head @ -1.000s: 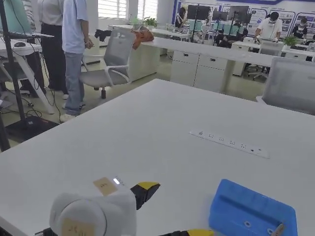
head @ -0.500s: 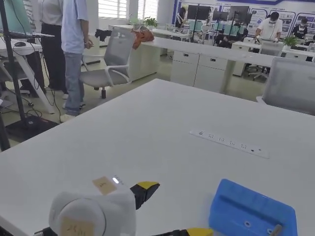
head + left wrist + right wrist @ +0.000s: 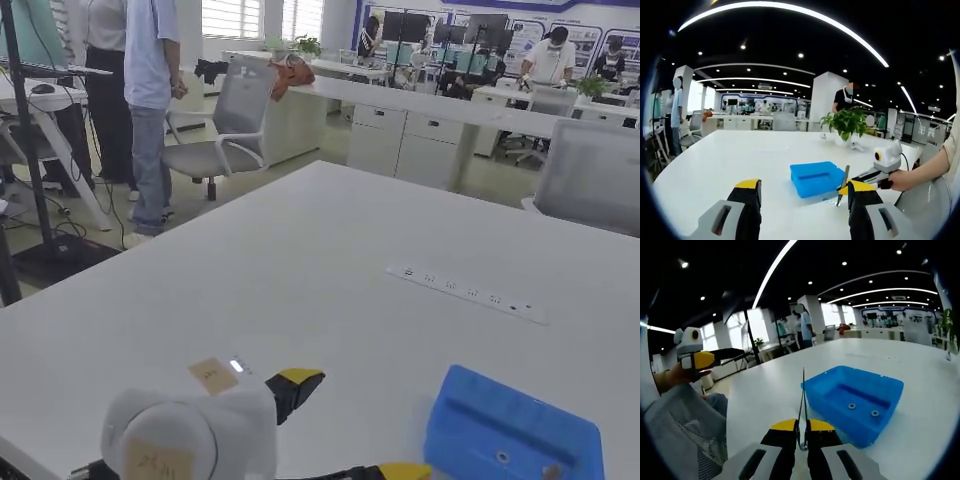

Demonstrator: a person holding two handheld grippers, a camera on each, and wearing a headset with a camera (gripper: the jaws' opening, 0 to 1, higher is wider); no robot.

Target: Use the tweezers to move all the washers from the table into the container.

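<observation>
Right gripper view: slim metal tweezers [image 3: 802, 400] beside a rectangular blue container [image 3: 860, 432].

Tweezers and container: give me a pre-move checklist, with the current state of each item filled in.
1. Right gripper clamped on the tweezers: ok.
2. Tweezers' tips carrying nothing: cannot tell, too thin to see.
3. Blue container upright and open on the table: ok.
4. Two washers lying inside the container: ok.
5. More washers waiting on the table: cannot tell.
6. Left gripper open, holding nothing, apart from the container: ok.
</observation>
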